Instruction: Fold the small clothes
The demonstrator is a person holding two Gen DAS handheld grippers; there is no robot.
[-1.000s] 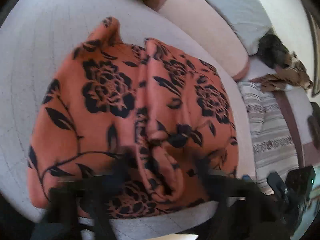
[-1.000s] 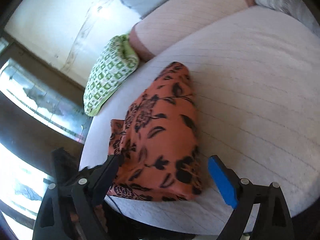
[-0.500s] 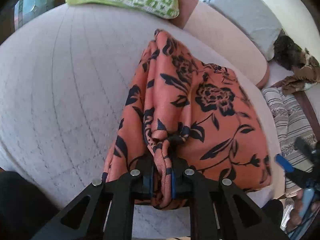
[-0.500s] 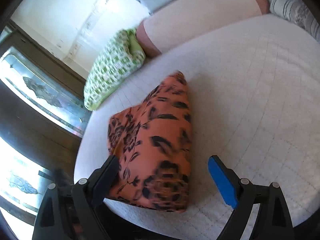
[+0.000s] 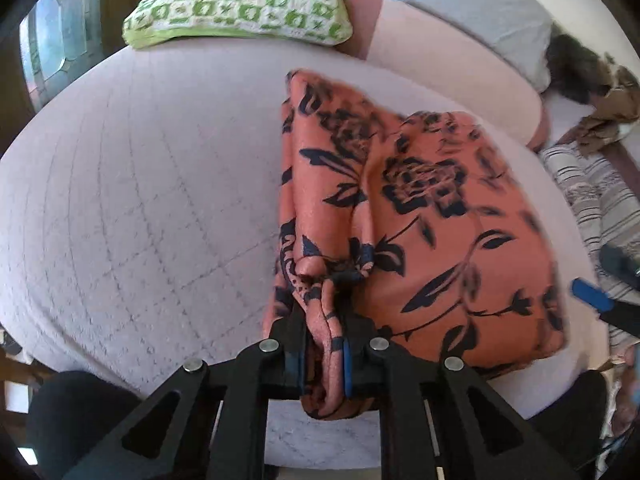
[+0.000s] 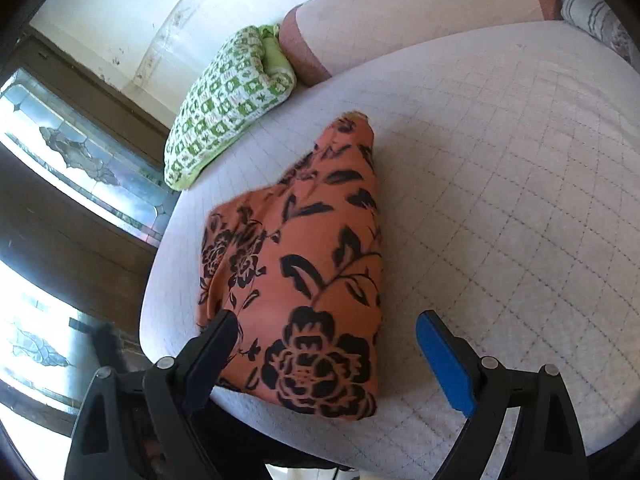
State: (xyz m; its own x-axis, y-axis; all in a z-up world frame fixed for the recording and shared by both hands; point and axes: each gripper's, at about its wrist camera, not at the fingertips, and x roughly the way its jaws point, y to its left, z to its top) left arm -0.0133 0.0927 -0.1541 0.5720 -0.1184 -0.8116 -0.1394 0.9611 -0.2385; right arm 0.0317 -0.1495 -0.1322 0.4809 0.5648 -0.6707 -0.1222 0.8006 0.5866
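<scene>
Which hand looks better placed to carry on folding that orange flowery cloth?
Probably the left. Its tool is already shut on a bunched edge of the orange cloth, ready to pull it over. The right tool is open, holding nothing.

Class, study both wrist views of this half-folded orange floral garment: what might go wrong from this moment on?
1. The left tongs pinch only a bunched edge of the orange garment; pulling may drag the folded layers askew.
2. The garment lies near the front edge of the quilted cushion, so part could slide off.
3. The right tongs are open, holding nothing, so the far side is unanchored and may shift.
</scene>
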